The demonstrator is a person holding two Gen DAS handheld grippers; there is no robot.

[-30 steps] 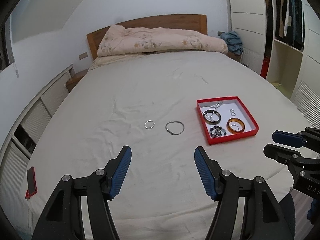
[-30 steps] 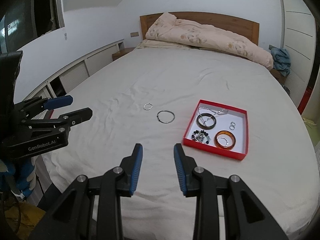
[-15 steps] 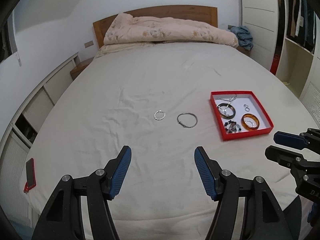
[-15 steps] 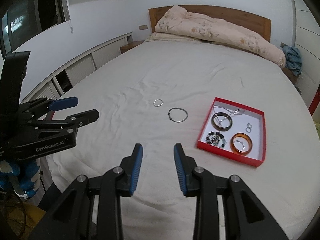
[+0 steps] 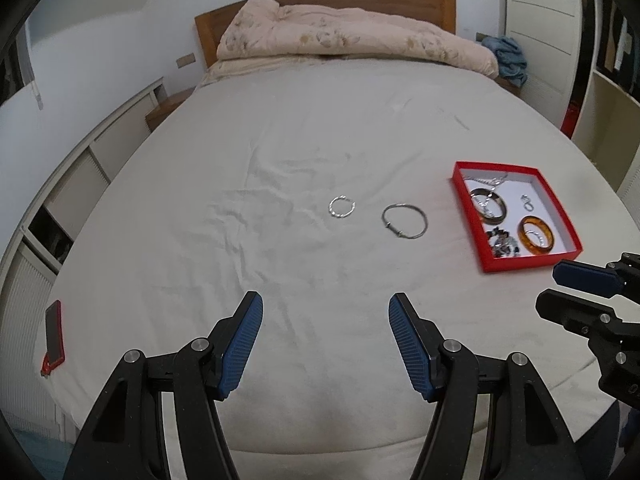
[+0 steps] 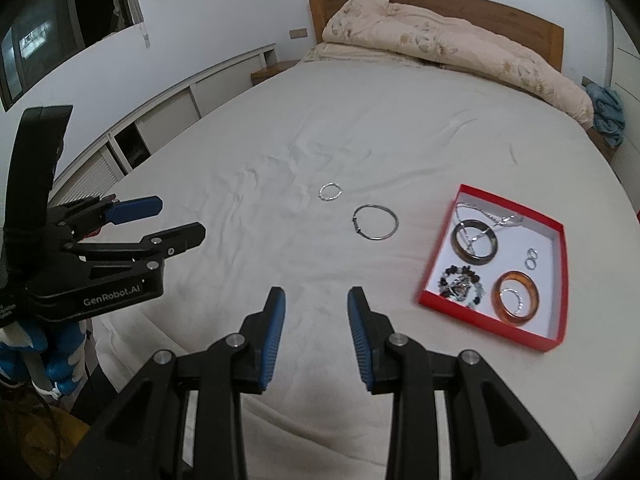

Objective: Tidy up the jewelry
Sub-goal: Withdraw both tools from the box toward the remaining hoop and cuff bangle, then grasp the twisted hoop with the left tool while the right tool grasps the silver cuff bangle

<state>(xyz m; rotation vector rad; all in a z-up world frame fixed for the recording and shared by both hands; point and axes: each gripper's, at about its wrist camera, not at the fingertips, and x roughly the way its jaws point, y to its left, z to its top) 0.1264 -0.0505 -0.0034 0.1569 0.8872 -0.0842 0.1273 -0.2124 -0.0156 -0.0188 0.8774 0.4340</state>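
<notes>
I saw the bed [image 5: 320, 140] first, then the red box [image 5: 516, 264] with some jewelry inside. A thin bangle [image 5: 404, 221] and a small ring [image 5: 342, 206] lay loose on the sheet, beside the box. My left gripper [image 5: 325, 340] and right gripper [image 6: 316, 322] were both open and empty. The soft sheet could bunch up, so I might pinch cloth and miss.
</notes>
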